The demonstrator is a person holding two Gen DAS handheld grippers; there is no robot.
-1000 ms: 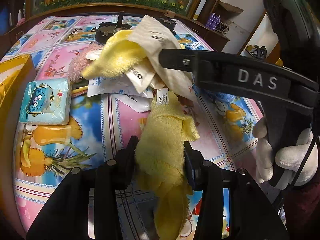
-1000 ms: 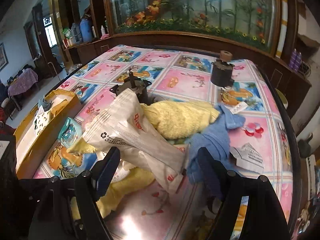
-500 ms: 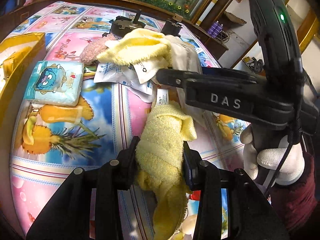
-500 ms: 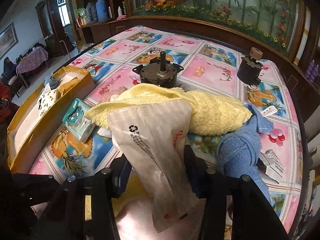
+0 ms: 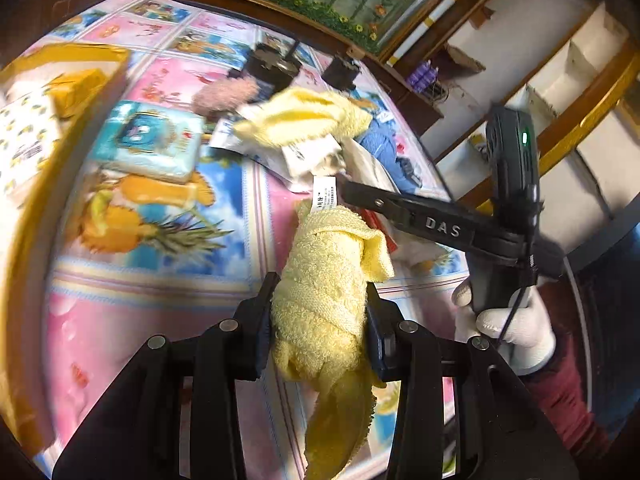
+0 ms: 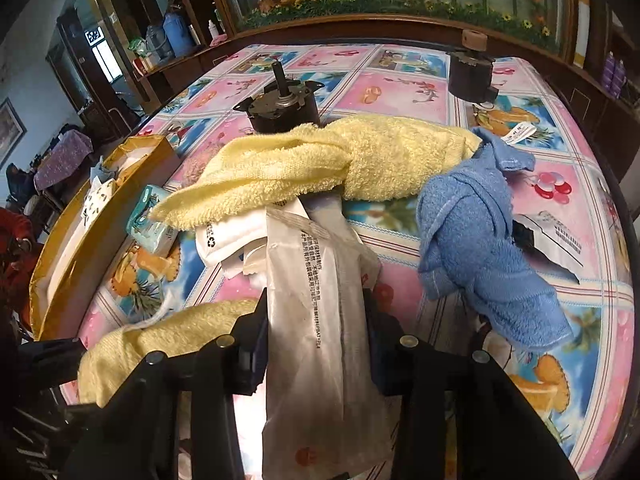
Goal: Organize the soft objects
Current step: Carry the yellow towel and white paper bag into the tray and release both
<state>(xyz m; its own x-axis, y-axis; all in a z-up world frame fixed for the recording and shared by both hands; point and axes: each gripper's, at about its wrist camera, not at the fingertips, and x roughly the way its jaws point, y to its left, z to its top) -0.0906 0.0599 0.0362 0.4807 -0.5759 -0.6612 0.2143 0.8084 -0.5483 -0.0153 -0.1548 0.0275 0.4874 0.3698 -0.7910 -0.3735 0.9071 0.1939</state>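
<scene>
left tool [image 5: 320, 320] clamps yellow towel [image 5: 324, 280]; right tool [image 6: 316, 340], "das"-marked, just closed, grips printed white packet [image 6: 320, 300].

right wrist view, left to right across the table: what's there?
Yellow box → tissue pack → yellow towel → blue towel → torn white packet. The two motors behind and the pouch in the gripper overlap these, so left out.

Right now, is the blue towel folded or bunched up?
Bunched up: the blue towel lies twisted in a crumpled heap beside the yellow towel, with no flat folds.
</scene>
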